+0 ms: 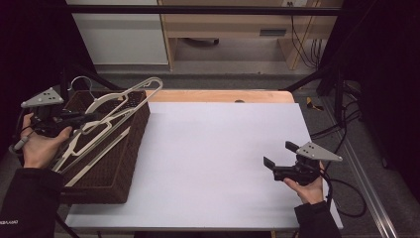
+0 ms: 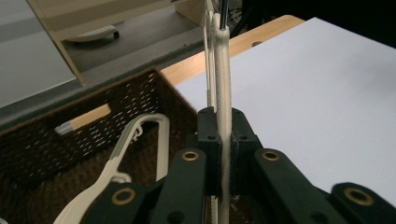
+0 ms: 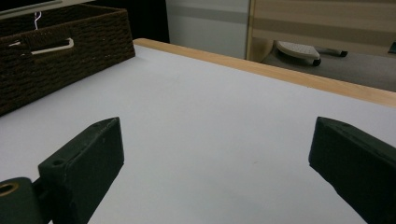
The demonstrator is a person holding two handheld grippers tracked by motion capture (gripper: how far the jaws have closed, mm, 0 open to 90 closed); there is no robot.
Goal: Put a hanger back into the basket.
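Note:
A cream plastic hanger [image 1: 132, 97] is held tilted over the dark woven basket [image 1: 130, 159] at the table's left edge. My left gripper [image 1: 92, 118] is shut on one of its thin bars. In the left gripper view the pale bar [image 2: 223, 70] runs up between the jaws of the left gripper [image 2: 225, 127], pinched by them. At least one more cream hanger [image 2: 138, 140] lies inside the basket [image 2: 88, 116]. My right gripper [image 1: 280, 153] hovers low over the white table top [image 1: 213, 148] at the right, open. The right gripper [image 3: 215, 154] has nothing between its jaws.
The basket [image 3: 70, 32] stands at the far left in the right gripper view, with a slot handle in its wall. A wooden strip [image 1: 218, 95] edges the table's far side. Cables [image 1: 341, 124] hang off the right side, and a wooden cabinet [image 1: 233, 25] stands behind.

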